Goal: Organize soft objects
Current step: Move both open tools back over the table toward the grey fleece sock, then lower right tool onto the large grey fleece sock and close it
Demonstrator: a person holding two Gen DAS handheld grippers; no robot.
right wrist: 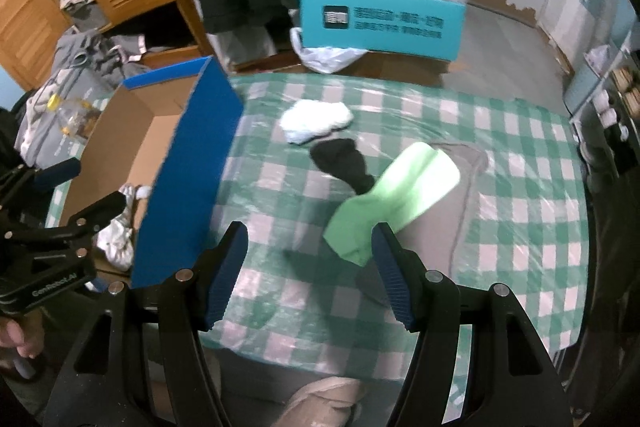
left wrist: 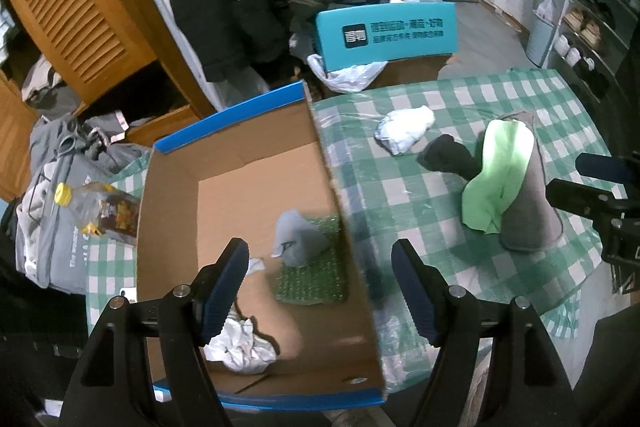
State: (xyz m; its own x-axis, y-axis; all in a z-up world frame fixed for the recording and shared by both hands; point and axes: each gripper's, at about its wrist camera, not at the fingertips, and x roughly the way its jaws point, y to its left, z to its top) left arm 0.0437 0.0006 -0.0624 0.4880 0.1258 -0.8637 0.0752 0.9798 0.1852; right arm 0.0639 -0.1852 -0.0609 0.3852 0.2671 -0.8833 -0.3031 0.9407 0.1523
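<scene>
left tongs (left wrist: 320, 287) apart, empty, over the cardboard box (left wrist: 352, 195), which holds a grey cloth (left wrist: 298, 239), green sponge pad (left wrist: 314, 281) and white rag (left wrist: 240, 343). right tongs (right wrist: 308, 275) apart, empty, near the green cloth (right wrist: 400, 195) on the counter (right wrist: 520, 219); black sock (right wrist: 344, 163) and white sock (right wrist: 316, 121) beyond. best pinch the green cloth's near fold, lift clear of the grey mat (right wrist: 444, 223). left handle reads "genrobot.ai"; teal sign (right wrist: 380, 23) text unreadable.

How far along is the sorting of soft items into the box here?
Done: grey sock, green mat and white cloth lie in the cardboard box. In hand: nothing; left tool and right tool are open. Left: white sock, black sock, green cloth, grey cloth.
</scene>
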